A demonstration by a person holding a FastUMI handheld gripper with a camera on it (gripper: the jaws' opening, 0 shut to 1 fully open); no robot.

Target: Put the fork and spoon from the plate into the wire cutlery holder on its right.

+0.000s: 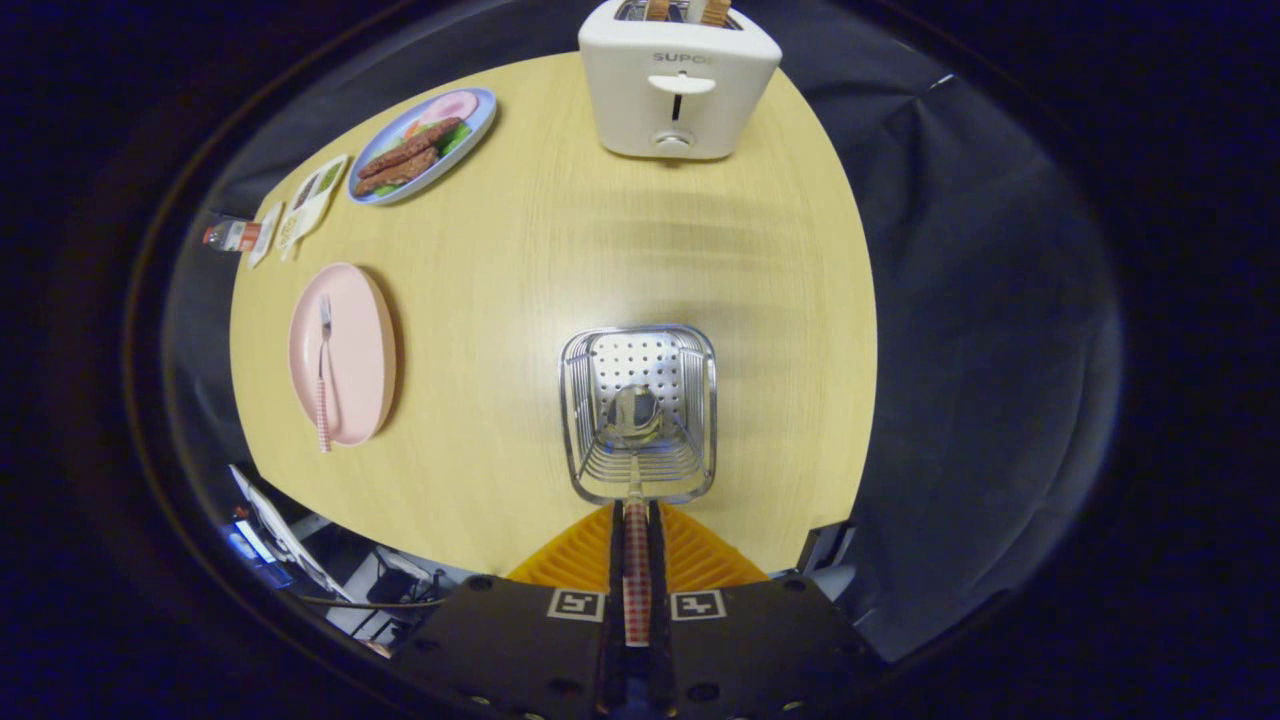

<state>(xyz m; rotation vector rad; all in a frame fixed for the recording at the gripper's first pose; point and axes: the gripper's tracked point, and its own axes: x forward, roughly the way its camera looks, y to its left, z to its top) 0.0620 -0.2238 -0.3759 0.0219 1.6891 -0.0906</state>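
- The pink plate (350, 345) sits far left on the table (560, 230), the fork (323, 370) lying along it, handle over the near rim, easy to reach.
- Open tabletop separates plate and wire cutlery holder (638, 412).
- The jaws of the gripper (636, 560) clench the spoon (636, 470) by its checked handle, bowl already down inside the holder; its rim leaves slim clearance.

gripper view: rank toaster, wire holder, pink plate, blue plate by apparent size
1. toaster
2. wire holder, close behind; nearer the camera, so unsure
3. pink plate
4. blue plate, farther off

Gripper is shut on the spoon.
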